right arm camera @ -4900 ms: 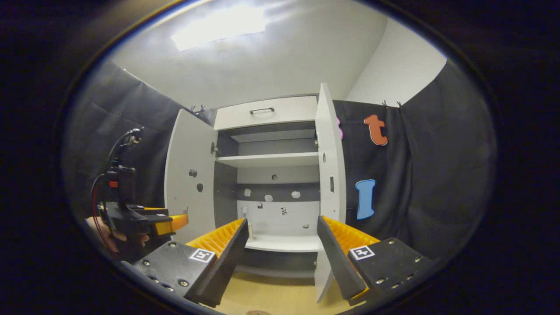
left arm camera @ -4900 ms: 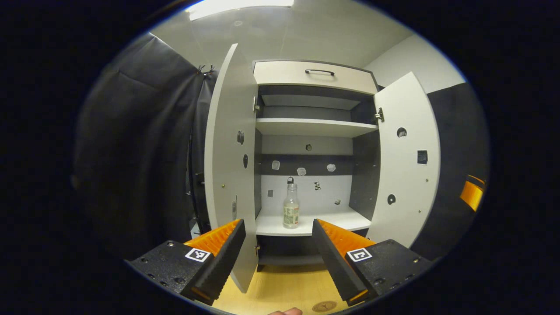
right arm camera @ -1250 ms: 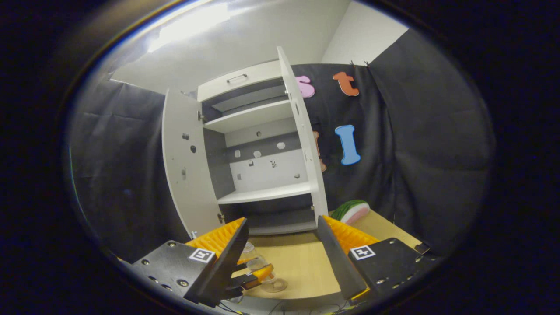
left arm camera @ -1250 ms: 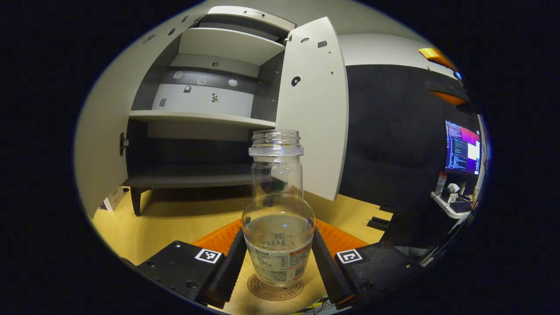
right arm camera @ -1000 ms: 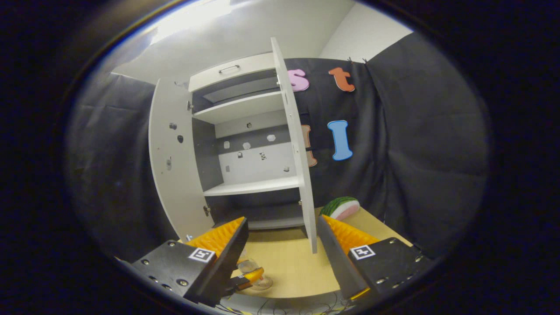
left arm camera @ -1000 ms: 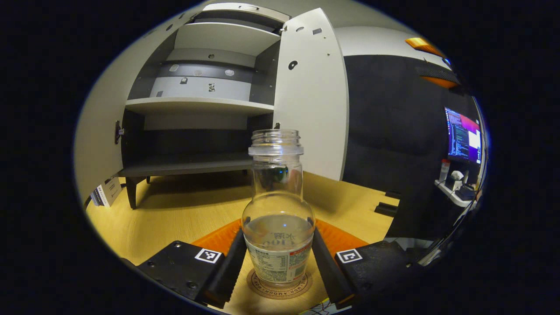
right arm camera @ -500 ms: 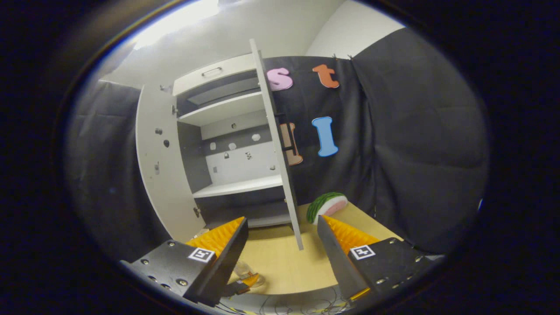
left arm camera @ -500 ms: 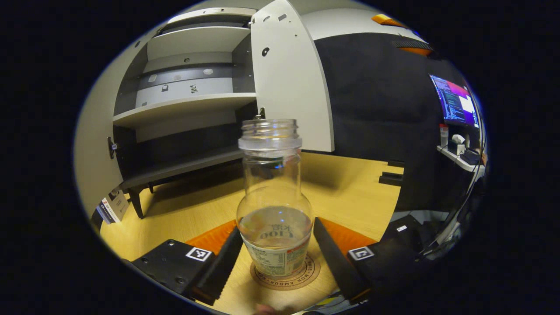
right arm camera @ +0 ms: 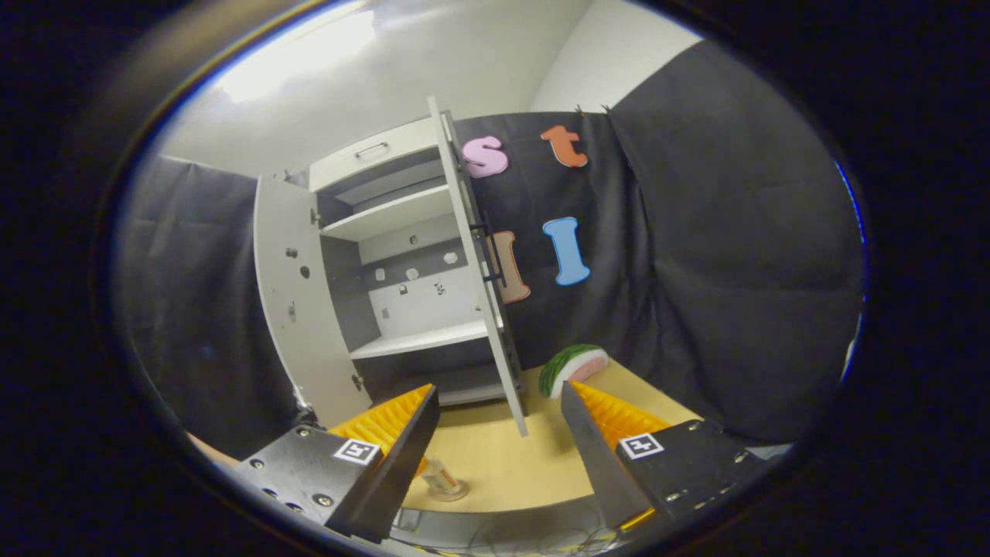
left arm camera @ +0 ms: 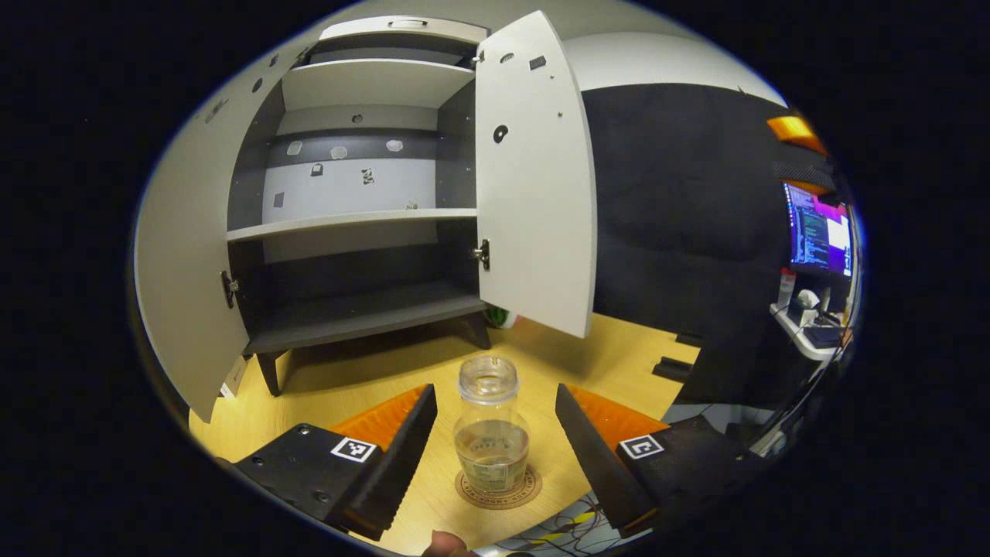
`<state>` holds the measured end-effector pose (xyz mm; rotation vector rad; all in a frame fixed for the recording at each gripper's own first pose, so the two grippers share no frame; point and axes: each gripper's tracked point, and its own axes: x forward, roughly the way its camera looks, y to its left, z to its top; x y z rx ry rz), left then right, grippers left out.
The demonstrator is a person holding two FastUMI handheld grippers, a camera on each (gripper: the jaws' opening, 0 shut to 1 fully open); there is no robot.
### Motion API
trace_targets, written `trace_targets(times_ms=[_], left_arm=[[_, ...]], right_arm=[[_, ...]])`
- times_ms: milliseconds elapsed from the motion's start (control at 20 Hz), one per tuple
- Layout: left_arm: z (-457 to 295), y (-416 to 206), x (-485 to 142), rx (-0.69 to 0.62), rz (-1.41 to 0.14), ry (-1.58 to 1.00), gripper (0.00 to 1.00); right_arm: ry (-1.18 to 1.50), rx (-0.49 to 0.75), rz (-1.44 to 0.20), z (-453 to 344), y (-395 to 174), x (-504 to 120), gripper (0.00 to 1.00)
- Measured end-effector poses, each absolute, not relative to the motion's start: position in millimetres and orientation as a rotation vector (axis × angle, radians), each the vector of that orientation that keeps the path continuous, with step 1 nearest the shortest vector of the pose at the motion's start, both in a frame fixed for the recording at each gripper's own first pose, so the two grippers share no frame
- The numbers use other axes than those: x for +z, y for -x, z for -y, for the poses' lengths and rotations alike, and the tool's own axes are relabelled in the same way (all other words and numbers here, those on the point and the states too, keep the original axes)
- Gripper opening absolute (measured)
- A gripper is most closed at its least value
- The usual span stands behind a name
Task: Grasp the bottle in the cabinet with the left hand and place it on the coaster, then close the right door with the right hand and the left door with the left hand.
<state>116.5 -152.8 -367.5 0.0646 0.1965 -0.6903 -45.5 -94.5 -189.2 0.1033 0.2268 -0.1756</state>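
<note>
A clear capless bottle [left arm camera: 491, 429] with a little liquid stands upright on a round coaster [left arm camera: 464, 489] on the wooden table. My left gripper [left arm camera: 495, 445] is open, its fingers drawn back on either side of the bottle and not touching it. Beyond it the cabinet [left arm camera: 363, 224] stands with both doors open; its right door [left arm camera: 537, 178] swings out over the table. In the right gripper view my right gripper [right arm camera: 499, 437] is open and holds nothing; the right door [right arm camera: 476, 271] shows edge-on ahead, the left door [right arm camera: 290, 302] to its left, and the bottle [right arm camera: 442, 478] low by my left finger.
A watermelon slice [right arm camera: 574, 366] lies on the table to the right of the cabinet. A monitor [left arm camera: 816, 232] and a small shelf with items [left arm camera: 804, 325] stand at the far right. Cables [left arm camera: 541, 534] lie at the table's near edge. A fingertip [left arm camera: 445, 545] shows at the bottom.
My left gripper has let go of the bottle, opened, and pulled back, leaving the bottle on the coaster. My right gripper has shifted so the right door shows edge-on.
</note>
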Motion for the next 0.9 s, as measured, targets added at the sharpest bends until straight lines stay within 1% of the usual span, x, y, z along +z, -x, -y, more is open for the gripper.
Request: trace_targets(times_ms=[150,250,300,350,500,550,600,650,750,800,850,900], left_arm=[[148,-96,-334,-0.726,-0.186,-0.038,0.99],[141,-89,-308,-0.735,-0.166,-0.007,0.98],[138,-85,-297,-0.745,-0.168,0.004,0.98],[133,-83,-284,-0.748,-0.154,0.011,0.98],[114,-81,-241,-0.731,-0.096,0.005,0.99],[105,-83,-224,-0.711,-0.062,-0.008,0.98],[94,-88,-209,-0.674,-0.037,-0.019,0.98],[86,-82,-201,-0.66,-0.029,-0.036,0.98],[67,-85,-181,-0.617,-0.018,-0.054,0.98],[54,-87,-174,-0.594,-0.028,-0.053,0.98],[41,-91,-169,-0.565,-0.041,-0.036,0.98],[28,-93,-169,-0.54,-0.073,-0.013,0.98]], right_arm=[[-0.017,-0.152,-0.199,103,34,-172,0.96],[-0.016,-0.148,-0.187,108,24,-164,0.96],[-0.022,-0.151,-0.179,110,19,-163,0.94],[-0.025,-0.158,-0.167,114,12,-159,0.97],[-0.016,-0.175,-0.147,128,-4,-152,0.97],[-0.004,-0.187,-0.135,135,-11,-147,0.97],[0.009,-0.191,-0.12,142,-20,-141,0.93],[0.023,-0.194,-0.107,148,-31,-135,0.96],[0.056,-0.203,-0.09,162,-58,-125,0.96],[0.067,-0.212,-0.094,172,-72,-123,0.93],[0.07,-0.195,-0.111,174,-86,-124,0.96],[0.074,-0.193,-0.114,174,-99,-121,0.93]])
